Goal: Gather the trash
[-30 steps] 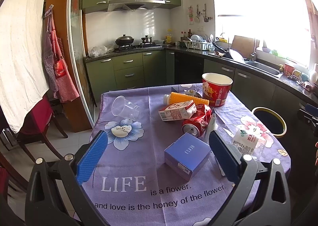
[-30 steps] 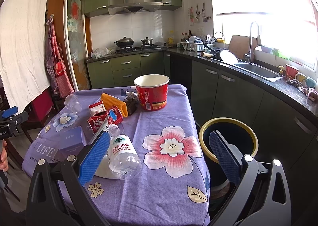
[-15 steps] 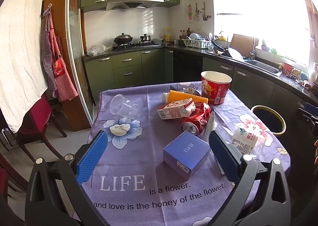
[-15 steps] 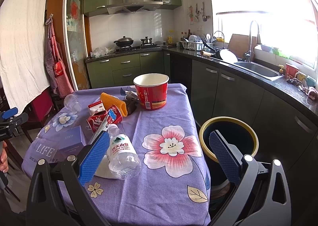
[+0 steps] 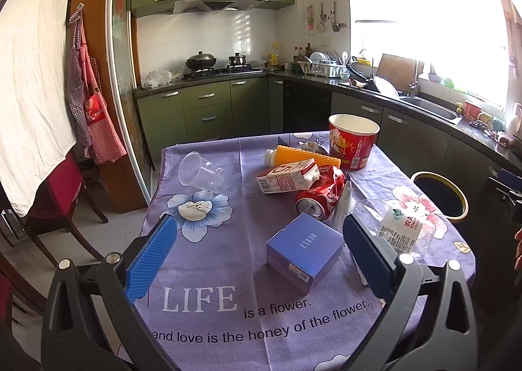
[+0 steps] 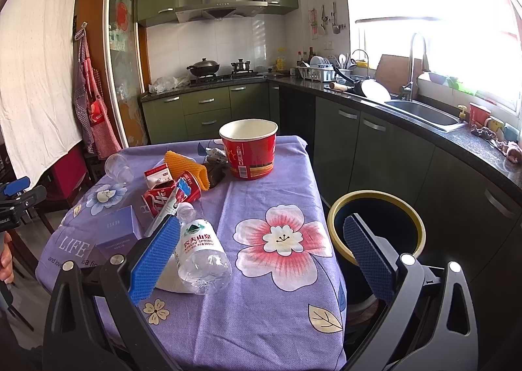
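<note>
Both tongs spread wide, nothing gripped. Blue box (image 5: pixel 305 247) near desk's front edge, just ahead between left tongs (image 5: pixel 257 253). Clear bottle (image 6: pixel 200 252) on its side at right tongs' (image 6: pixel 261 256) left pad, neck pointing away; bin (image 6: pixel 375 227) off desk's right edge.

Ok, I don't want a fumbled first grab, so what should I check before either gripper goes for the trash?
1. Left gripper open and empty: ok.
2. Right gripper open and empty: ok.
3. Bin beside the table, mouth open: ok.
4. Bottle lying by the right gripper's left finger, nothing on top: ok.
5. Blue box between the left gripper's fingers in view, top clear: ok.
6. Can free to lift: not ok, the carton leans on it.
</note>
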The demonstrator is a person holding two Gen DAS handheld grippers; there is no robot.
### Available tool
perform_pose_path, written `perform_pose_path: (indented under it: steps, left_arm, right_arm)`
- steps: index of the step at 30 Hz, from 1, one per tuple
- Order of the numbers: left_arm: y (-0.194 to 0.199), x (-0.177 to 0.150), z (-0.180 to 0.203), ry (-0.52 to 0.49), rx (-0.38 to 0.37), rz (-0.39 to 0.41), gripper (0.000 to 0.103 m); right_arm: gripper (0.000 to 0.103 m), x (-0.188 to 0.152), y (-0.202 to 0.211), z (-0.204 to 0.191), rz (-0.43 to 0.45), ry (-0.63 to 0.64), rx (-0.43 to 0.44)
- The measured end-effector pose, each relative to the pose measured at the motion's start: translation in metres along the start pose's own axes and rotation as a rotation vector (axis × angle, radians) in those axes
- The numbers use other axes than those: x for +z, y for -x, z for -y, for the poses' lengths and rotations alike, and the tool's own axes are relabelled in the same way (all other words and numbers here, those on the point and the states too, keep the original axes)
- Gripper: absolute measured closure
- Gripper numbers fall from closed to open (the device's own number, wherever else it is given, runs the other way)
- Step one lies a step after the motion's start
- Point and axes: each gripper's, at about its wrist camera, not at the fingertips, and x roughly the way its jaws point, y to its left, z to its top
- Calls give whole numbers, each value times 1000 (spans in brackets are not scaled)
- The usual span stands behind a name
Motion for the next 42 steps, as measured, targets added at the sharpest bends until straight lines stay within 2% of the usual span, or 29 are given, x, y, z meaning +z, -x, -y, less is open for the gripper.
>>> perform_pose_path:
  steps: [35, 42]
  left_arm:
    - [-4, 1, -4, 2, -8, -14, 6]
    - [-16, -2, -8, 8, -12, -38, 6]
  right_arm:
    - [4, -7, -13, -4, -15, -6, 4]
    - [4, -6, -23, -4, -40, -1, -3]
